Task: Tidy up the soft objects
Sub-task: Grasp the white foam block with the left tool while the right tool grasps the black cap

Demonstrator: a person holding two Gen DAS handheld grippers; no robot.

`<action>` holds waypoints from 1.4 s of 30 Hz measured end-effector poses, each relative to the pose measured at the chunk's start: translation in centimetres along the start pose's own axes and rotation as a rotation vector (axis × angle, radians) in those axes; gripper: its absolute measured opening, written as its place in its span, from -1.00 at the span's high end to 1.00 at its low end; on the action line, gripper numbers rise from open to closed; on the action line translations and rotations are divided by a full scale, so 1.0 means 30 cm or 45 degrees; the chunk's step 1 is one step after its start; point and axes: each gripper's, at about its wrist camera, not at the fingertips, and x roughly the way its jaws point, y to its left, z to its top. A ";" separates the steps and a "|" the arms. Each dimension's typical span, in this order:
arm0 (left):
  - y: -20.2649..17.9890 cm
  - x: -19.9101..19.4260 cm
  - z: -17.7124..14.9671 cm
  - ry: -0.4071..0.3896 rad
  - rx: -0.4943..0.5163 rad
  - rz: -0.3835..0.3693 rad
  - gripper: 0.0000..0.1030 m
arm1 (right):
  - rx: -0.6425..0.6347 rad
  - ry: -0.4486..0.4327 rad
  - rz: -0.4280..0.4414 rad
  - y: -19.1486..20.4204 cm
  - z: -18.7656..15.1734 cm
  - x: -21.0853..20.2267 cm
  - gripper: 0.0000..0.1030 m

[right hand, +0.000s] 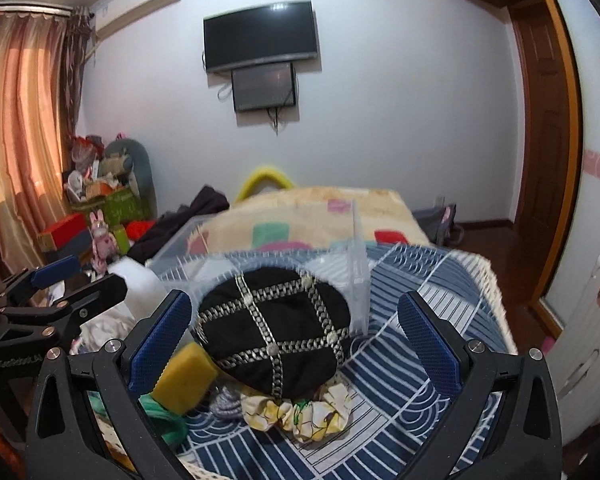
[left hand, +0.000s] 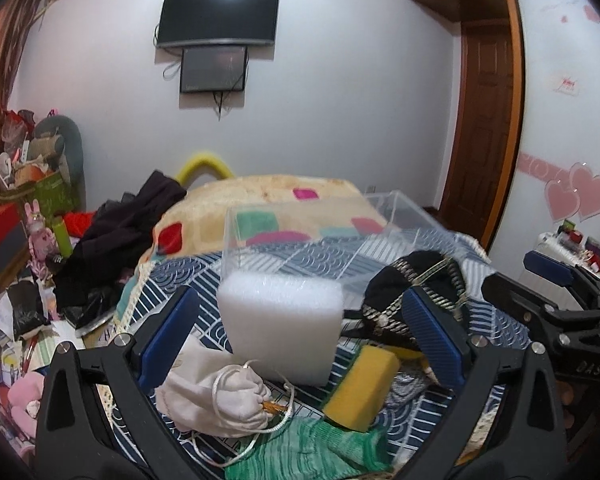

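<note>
While both grippers hover over the blue patterned bedspread (right hand: pixel 412 364), neither holds anything — the left gripper (left hand: pixel 300 336) stands with its jaws wide apart around a white foam block (left hand: pixel 280 332), and the right gripper (right hand: pixel 296 340) gapes just as wide around a black hat with chain trim (right hand: pixel 272 332). Near them lie 1 yellow sponge (left hand: pixel 360 388), a white drawstring pouch (left hand: pixel 216 400) and a green knit cloth (left hand: pixel 308 452). A clear plastic box (left hand: pixel 300 232) sits just behind the foam.

Home bedroom, bed (right hand: pixel 420 280) with blue patterned cover at 6 o'clock, wall-mounted TV (right hand: pixel 260 36) at 12, curtains (right hand: pixel 16 128) at 9, wooden door (left hand: pixel 484 120) at 2, cluttered boxes (left hand: pixel 4 232) at 9.
</note>
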 end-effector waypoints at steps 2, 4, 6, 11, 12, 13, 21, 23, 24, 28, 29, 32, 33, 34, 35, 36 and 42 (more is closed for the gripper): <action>0.004 0.036 -0.014 0.034 -0.002 0.007 -0.79 | 0.005 0.051 0.009 -0.008 -0.017 0.035 -1.00; 0.014 0.064 -0.024 0.062 -0.016 0.005 -0.75 | 0.008 0.091 0.022 -0.007 -0.028 0.062 -1.00; 0.029 0.084 -0.032 0.069 -0.038 0.003 -0.73 | 0.009 0.126 0.041 0.000 -0.040 0.091 -0.99; 0.057 0.123 -0.043 0.104 -0.073 -0.029 -0.56 | 0.001 0.219 0.056 0.010 -0.067 0.158 -0.77; 0.060 0.119 -0.045 0.096 -0.072 -0.036 -0.56 | 0.005 0.235 0.059 0.008 -0.072 0.168 -0.75; 0.061 0.116 -0.047 0.089 -0.071 -0.048 -0.55 | 0.015 0.253 0.076 0.004 -0.075 0.175 -0.69; 0.039 0.068 -0.045 0.030 -0.039 -0.057 -0.54 | 0.055 0.274 0.145 -0.020 -0.068 0.160 0.32; 0.040 0.045 -0.035 0.004 -0.038 -0.056 -0.54 | 0.048 0.278 0.168 -0.010 -0.071 0.158 0.50; 0.042 0.035 -0.029 -0.007 -0.040 -0.057 -0.54 | 0.037 0.273 0.169 -0.004 -0.073 0.154 0.54; 0.051 -0.002 -0.011 -0.042 -0.056 -0.055 -0.54 | -0.006 0.252 0.159 0.012 -0.071 0.132 0.75; 0.057 -0.012 -0.007 -0.051 -0.060 -0.051 -0.54 | -0.011 0.245 0.153 0.017 -0.069 0.128 0.77; 0.073 -0.036 0.010 -0.075 -0.075 -0.046 -0.54 | -0.011 0.225 0.153 0.015 -0.060 0.121 0.81; 0.077 -0.045 0.014 -0.084 -0.078 -0.045 -0.54 | -0.014 0.218 0.151 0.016 -0.056 0.119 0.81; 0.077 -0.054 0.016 -0.093 -0.079 -0.044 -0.54 | -0.016 0.205 0.143 0.015 -0.053 0.111 0.81; 0.081 -0.062 0.023 -0.104 -0.080 -0.042 -0.54 | -0.018 0.189 0.135 0.014 -0.050 0.101 0.82; 0.084 -0.072 0.030 -0.117 -0.080 -0.038 -0.54 | -0.021 0.177 0.130 0.018 -0.043 0.095 0.82; 0.093 -0.114 0.077 -0.200 -0.072 -0.010 -0.54 | -0.015 0.068 0.110 0.016 0.015 0.036 0.82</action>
